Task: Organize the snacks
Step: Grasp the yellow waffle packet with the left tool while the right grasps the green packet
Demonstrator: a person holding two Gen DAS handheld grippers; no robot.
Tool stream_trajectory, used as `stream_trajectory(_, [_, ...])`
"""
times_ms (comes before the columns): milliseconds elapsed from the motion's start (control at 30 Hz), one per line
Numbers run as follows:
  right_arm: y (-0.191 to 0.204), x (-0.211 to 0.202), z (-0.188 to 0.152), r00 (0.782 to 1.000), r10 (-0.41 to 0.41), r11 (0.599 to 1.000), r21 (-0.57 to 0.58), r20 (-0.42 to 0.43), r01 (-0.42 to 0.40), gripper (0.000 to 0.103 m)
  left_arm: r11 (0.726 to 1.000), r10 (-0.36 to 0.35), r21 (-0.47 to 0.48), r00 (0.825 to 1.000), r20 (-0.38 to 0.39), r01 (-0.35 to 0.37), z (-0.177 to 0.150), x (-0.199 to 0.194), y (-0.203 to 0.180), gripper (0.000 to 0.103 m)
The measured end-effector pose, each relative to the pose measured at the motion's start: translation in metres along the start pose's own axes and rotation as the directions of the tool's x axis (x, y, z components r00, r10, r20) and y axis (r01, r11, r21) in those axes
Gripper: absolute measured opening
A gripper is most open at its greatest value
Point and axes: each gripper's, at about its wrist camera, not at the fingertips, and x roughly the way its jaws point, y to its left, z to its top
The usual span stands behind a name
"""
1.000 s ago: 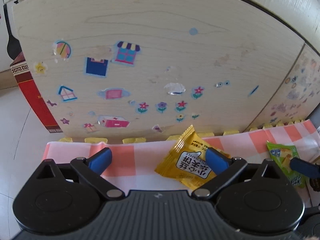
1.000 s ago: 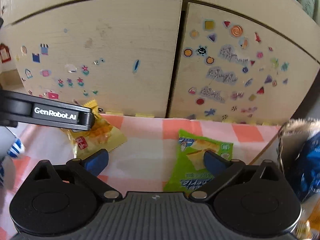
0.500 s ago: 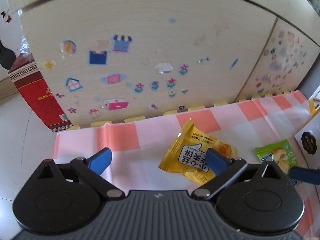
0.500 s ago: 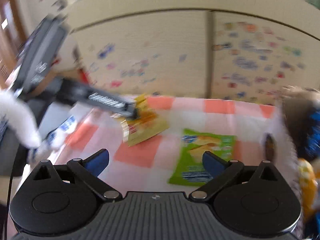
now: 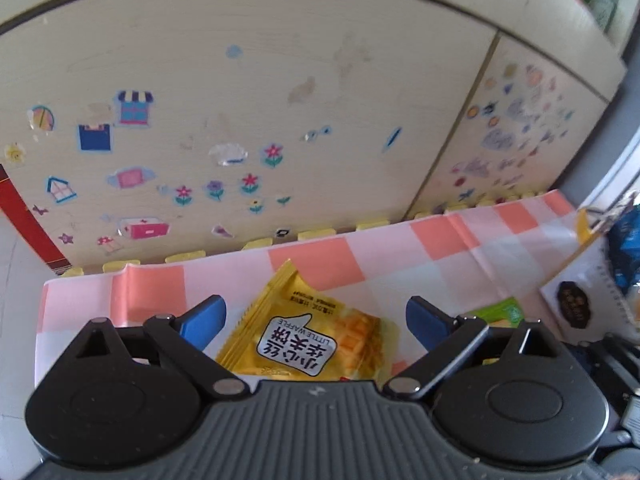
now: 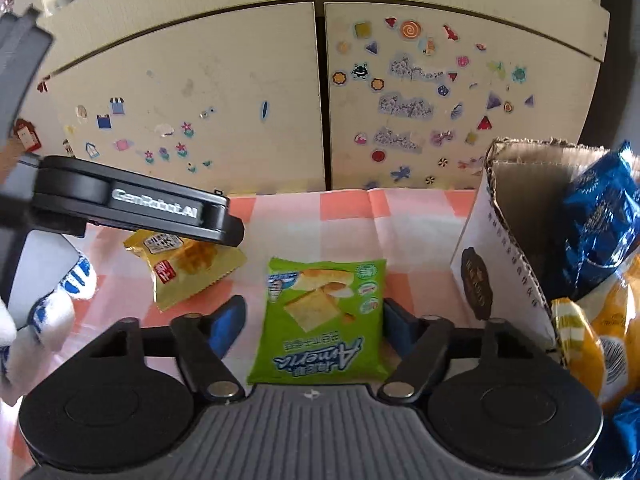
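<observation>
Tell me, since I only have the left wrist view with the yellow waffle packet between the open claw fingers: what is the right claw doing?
Observer: The right claw is open, its fingers either side of a green snack packet lying flat on the checked cloth.
Operator: Is there somewhere to put the snacks? I see only a white corner at my right edge.
Observer: That is a cardboard box, open at the top, holding blue bags and orange ones.
Operator: Is my left claw touching the yellow packet?
Observer: The right wrist view shows the left claw above the yellow packet; contact cannot be told.
</observation>
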Motion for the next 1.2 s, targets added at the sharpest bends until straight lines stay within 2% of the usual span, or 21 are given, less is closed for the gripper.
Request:
stream_trajectory(33, [0.000, -0.001, 0.000, 1.000, -0.001, 1.000, -0.002, 0.002, 0.001, 0.065, 1.000, 0.017, 0.001, 1.000, -0.006, -0.017, -0.001, 0.004, -0.001, 0.096])
stream_trajectory(133, [-0.002, -0.004, 0.000, 1.000, 0.018, 1.000, 0.004, 0.000, -0.018, 0.059, 0.996, 0.072, 0.052, 0.997, 0.003, -0.072, -0.006, 0.007, -0.006, 0.094])
stream_trajectory(333, [0.001, -0.011, -0.002, 0.998, 0.056, 0.998, 0.004, -0.032, -0.056, 0.059, 0.996, 0.060, 0.070, 0.998, 0.003, -0.060, -0.019, -0.010, 0.004, 0.079])
stream_trajectory(533, [0.006, -0.032, -0.012, 0.991, 0.085, 0.995, -0.037, -0.102, -0.089, 0.058, 0.996, 0.058, 0.072, 0.998, -0.023, -0.057, -0.037, -0.037, 0.012, 0.073])
stream_trajectory(633, [0.007, -0.045, -0.022, 0.983, 0.112, 0.991, -0.055, -0.148, -0.121, 0.058, 0.992, 0.058, 0.114, 0.998, -0.035, -0.054, -0.051, -0.049, 0.007, 0.072])
stream_trajectory(767, [0.009, -0.060, -0.033, 0.973, 0.129, 0.988, -0.060, -0.189, -0.142, 0.058, 0.989, 0.048, 0.143, 0.998, -0.050, -0.040, -0.068, -0.065, 0.001, 0.071])
stream_trajectory(900, [0.009, -0.076, -0.042, 0.974, 0.120, 0.988, -0.072, -0.193, -0.136, 0.058, 0.986, 0.033, 0.163, 0.999, -0.039, -0.027, -0.078, -0.077, -0.003, 0.072])
stream_trajectory(1000, [0.002, -0.077, -0.043, 0.973, 0.120, 0.992, -0.022, -0.196, -0.127, 0.058, 0.983, 0.005, 0.185, 1.000, -0.027, 0.001, -0.078, -0.082, -0.003, 0.073])
stream_trajectory(1100, [-0.003, -0.075, -0.044, 0.972, 0.123, 0.992, 0.006, -0.199, -0.124, 0.058, 0.970, 0.002, 0.243, 0.999, -0.053, 0.011, -0.082, -0.080, -0.006, 0.083])
stream_trajectory(1200, [-0.003, -0.072, -0.042, 0.972, 0.127, 0.992, 0.008, -0.199, -0.128, 0.058, 0.972, 0.000, 0.234, 0.998, -0.056, 0.013, -0.087, -0.077, -0.007, 0.089])
